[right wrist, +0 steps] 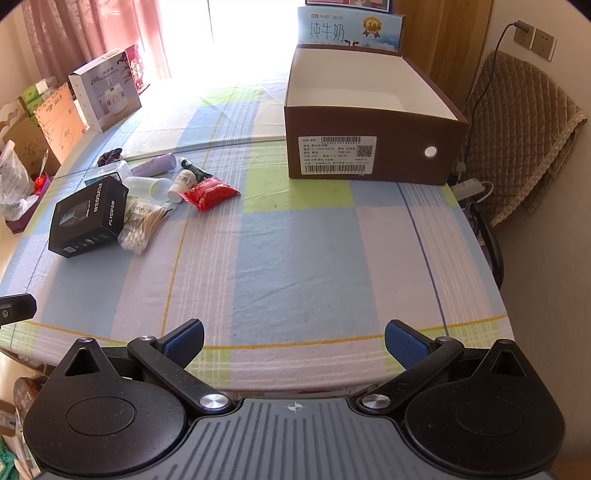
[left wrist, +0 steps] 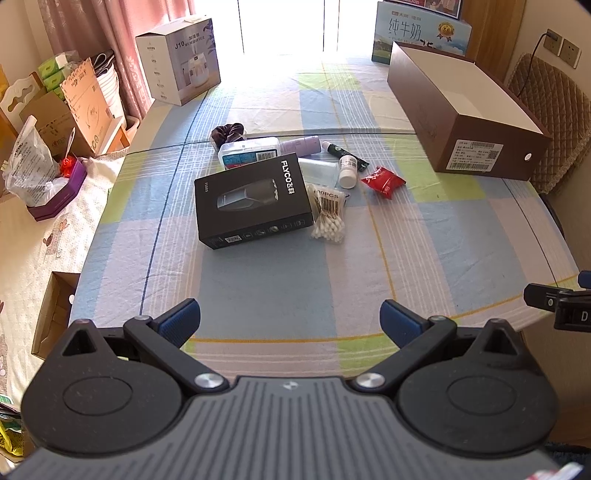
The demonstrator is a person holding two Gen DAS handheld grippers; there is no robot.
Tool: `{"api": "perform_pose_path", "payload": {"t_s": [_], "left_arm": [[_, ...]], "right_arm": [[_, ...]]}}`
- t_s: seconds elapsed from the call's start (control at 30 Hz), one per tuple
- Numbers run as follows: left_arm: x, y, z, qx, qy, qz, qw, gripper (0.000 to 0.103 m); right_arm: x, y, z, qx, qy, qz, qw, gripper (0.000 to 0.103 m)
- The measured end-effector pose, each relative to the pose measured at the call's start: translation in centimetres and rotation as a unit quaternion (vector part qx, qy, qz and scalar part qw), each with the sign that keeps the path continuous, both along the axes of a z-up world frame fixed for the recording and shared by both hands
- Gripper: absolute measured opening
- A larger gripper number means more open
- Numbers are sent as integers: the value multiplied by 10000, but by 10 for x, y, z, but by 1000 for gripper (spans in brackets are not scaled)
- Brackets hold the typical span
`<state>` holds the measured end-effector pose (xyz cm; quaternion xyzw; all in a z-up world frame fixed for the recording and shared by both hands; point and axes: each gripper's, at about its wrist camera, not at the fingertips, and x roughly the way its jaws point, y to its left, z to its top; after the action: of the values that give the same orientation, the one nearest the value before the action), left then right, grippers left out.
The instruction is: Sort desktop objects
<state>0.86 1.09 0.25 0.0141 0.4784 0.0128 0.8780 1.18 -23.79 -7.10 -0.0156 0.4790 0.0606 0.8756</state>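
A pile of small items lies mid-table: a black shaver box [left wrist: 251,201] [right wrist: 88,218], a bag of cotton swabs [left wrist: 328,214] [right wrist: 144,225], a red packet [left wrist: 382,181] [right wrist: 210,194], a white bottle [left wrist: 348,170] [right wrist: 181,183], a lilac tube [left wrist: 299,144] [right wrist: 155,165], a clear cup [right wrist: 147,186] and a dark scrunchie [left wrist: 227,133]. An open brown shoebox [left wrist: 465,122] [right wrist: 373,122] stands at the far right, empty inside. My left gripper [left wrist: 290,321] hovers open over the near table edge. My right gripper [right wrist: 293,341] is open too, with nothing between its fingers.
The table wears a checked cloth [right wrist: 295,251]. A humidifier box [left wrist: 179,61] and a milk carton box [left wrist: 421,33] stand at the back. Cardboard boxes and bags [left wrist: 55,122] crowd the left side; a padded chair [right wrist: 517,140] stands at the right.
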Motion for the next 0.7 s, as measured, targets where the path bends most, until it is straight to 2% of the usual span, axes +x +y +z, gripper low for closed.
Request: {"api": "perform_pose_path", "payload": {"t_s": [0.7], "left_arm": [[3, -2, -4, 27, -2, 39, 10000, 102]], "right_arm": [[2, -3, -3, 10, 38, 84, 10000, 101]]}}
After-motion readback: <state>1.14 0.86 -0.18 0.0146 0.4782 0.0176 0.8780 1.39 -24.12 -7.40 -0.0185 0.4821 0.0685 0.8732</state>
